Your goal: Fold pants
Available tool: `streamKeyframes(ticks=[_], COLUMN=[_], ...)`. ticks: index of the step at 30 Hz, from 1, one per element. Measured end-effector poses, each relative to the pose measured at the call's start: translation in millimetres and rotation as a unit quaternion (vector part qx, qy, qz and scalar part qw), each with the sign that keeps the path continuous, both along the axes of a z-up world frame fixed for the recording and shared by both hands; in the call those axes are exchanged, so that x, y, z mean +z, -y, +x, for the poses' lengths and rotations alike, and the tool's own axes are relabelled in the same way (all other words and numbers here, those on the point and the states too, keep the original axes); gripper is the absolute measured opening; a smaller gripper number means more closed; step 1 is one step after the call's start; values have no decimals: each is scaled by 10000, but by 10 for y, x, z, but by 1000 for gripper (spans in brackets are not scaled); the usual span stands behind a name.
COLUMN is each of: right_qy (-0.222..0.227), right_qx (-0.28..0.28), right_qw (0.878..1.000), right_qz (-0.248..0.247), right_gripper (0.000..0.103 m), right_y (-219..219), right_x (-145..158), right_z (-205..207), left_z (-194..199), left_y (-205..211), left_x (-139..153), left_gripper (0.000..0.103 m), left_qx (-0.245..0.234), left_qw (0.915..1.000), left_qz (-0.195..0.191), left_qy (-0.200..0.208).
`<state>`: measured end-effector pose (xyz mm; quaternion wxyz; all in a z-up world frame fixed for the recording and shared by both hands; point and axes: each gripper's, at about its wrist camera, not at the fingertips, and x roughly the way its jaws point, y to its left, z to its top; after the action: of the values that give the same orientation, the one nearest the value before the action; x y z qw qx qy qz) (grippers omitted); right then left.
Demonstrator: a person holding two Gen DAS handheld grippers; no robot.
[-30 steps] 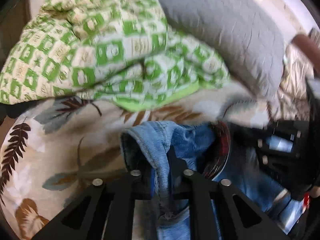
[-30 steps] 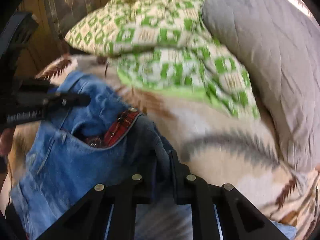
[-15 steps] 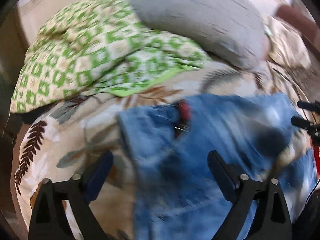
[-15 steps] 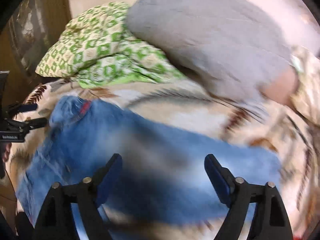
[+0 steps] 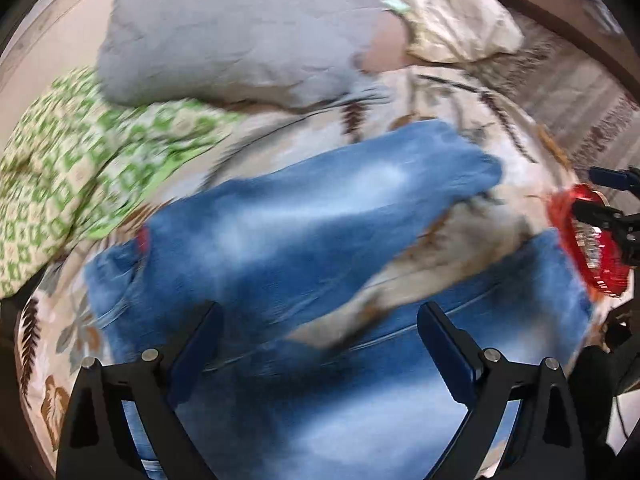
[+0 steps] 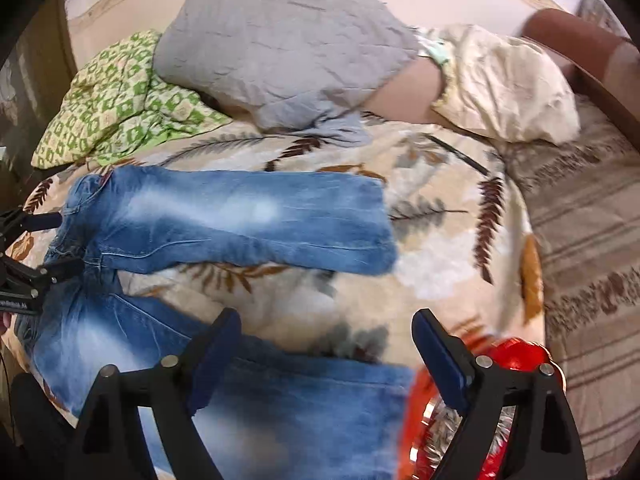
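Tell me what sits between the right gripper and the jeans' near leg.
Nothing visible blocks it. The right gripper hangs open directly over the near leg of the jeans. A shiny red object lies at that leg's hem, under the gripper's right finger, so it could get caught in a hem grab.

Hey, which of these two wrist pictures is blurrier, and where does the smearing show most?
Left wrist view: blurrier, heavy motion smear across the blue denim jeans and the green patterned quilt. Right wrist view: mostly sharp on the jeans' far leg and grey pillow; smear on the shiny red object. Both bend with fisheye distortion.
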<state>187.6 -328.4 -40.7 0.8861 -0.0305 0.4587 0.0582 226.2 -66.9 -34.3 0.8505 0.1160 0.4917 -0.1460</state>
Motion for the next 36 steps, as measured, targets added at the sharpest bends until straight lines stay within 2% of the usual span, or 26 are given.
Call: streamKeyframes(ticks=[7, 11, 15, 24, 28, 30, 32, 33, 34, 35, 36], right_qy=[-47, -211, -420, -919, -1121, -1265, -1320, -1335, -1352, -1291, -1198], right_qx=[-200, -268, -248, -376, -581, -654, -697, -698, -642, -584, -451], right_qw=[9993, 9981, 9969, 9937, 9905, 9881, 9865, 9857, 9850, 9873, 9899], right_qz=[313, 504, 615, 528, 541, 582, 675, 752, 863, 726, 613], right_gripper=[90, 90, 90, 90, 90, 90, 90, 82, 67, 59, 18], right_y=[302, 362, 379, 427, 533, 597, 646, 655, 653, 625, 587], right_x=[90, 93, 19, -458, -780, -954, -1082, -1127, -1173, -1183, -1166], right_z=[19, 213, 585, 1740, 2254, 2477, 2636, 2681, 2725, 2741, 2737], left_z=[56, 298, 647, 1602, 1960, 2137, 2230, 2236, 2237, 2244, 2215], left_y=[420, 434, 460, 695, 789, 779, 770, 771, 775, 783, 794], left_x=[113, 88, -11, -517, -804, -915, -993, -1005, -1020, -1062, -1042], left_gripper=[97, 97, 97, 97, 97, 97, 97, 78, 47, 8, 6], left_qx=[-217, -186, -305, -801, -1270, -1235, -1255, -1306, -1373, -1378, -1321], left_qw=[9997, 9998, 9994, 9951, 9866, 9872, 9883, 9880, 9872, 9855, 9867], left_qz=[41, 2, 123, 575, 1024, 974, 701, 610, 525, 469, 510], left_qy=[82, 52, 60, 15, -85, -249, -511, -550, -624, -875, -794])
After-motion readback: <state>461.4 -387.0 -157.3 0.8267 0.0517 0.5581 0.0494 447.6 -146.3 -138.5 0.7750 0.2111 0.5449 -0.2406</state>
